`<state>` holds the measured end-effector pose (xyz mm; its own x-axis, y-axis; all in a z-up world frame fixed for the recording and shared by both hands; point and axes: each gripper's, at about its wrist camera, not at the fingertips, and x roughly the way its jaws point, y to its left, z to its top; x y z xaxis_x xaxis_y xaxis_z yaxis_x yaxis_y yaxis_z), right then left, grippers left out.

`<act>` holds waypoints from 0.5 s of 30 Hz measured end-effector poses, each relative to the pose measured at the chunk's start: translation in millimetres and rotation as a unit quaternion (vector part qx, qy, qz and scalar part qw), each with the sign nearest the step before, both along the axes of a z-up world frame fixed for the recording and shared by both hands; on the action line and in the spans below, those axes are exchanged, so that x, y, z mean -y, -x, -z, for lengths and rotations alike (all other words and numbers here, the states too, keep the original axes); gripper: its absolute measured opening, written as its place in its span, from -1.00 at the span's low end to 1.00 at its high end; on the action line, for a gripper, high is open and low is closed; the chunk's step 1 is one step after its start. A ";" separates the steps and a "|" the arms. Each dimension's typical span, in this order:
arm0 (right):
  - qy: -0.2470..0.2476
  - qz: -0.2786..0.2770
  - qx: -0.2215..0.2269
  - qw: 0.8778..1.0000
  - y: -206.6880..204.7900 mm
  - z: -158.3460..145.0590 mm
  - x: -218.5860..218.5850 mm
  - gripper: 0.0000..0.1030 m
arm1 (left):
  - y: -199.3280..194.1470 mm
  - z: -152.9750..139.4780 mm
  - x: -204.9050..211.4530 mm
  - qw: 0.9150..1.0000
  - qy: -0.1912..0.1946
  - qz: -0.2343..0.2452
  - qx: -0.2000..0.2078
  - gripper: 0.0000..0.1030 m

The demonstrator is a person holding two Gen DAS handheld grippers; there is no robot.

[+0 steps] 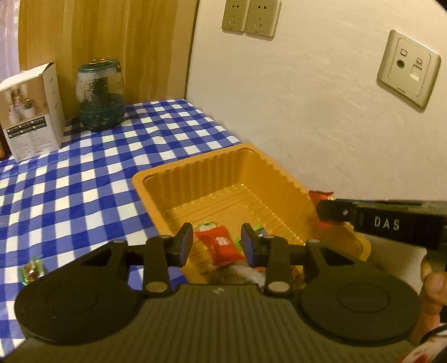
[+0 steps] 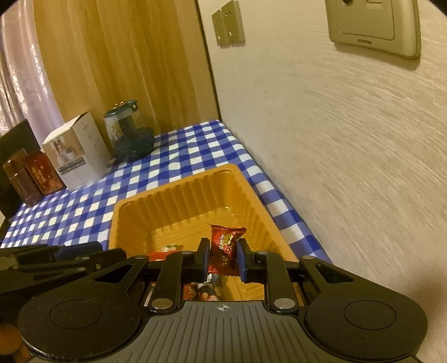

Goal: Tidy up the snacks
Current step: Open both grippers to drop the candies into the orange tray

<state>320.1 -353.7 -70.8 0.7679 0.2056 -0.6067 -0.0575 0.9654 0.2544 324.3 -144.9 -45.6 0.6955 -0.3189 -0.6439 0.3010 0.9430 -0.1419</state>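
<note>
An orange plastic tray (image 1: pixel 195 167) (image 2: pixel 167 192) stands on the blue checked tablecloth beside the wall. My left gripper (image 1: pixel 216 241) hangs over the tray's near end, open, its pads apart from a red snack packet (image 1: pixel 223 248) that lies in the tray below them. A green-and-white wrapped candy (image 1: pixel 206 224) and other wrappers lie around it. My right gripper (image 2: pixel 223 257) is shut on a dark red candy packet (image 2: pixel 225 243), held upright above the tray. From the left wrist view it enters at the right (image 1: pixel 327 212). One wrapped candy (image 1: pixel 30 270) lies loose on the cloth at the left.
A white carton (image 1: pixel 30 111) and a green-tinted glass jar (image 1: pixel 100 95) stand at the table's far end against a wooden panel. Two brown tins (image 2: pixel 28 178) stand left of the carton. The wall with sockets (image 1: pixel 251 16) runs close along the tray's right side.
</note>
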 end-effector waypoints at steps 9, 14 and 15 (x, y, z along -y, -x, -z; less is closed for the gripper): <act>0.001 -0.009 0.009 1.000 6.0 -14.7 -12.2 -0.60 | 13.0 -4.9 -6.1 1.000 -0.003 0.002 0.002 -0.35; 0.004 -0.013 0.011 1.000 7.8 -18.6 -16.4 -0.60 | 14.4 -5.9 -7.3 1.000 -0.002 0.001 0.002 -0.35; 0.004 -0.013 0.012 1.000 7.7 -18.8 -17.1 -0.60 | 14.7 -6.1 -7.7 1.000 -0.002 0.001 0.002 -0.35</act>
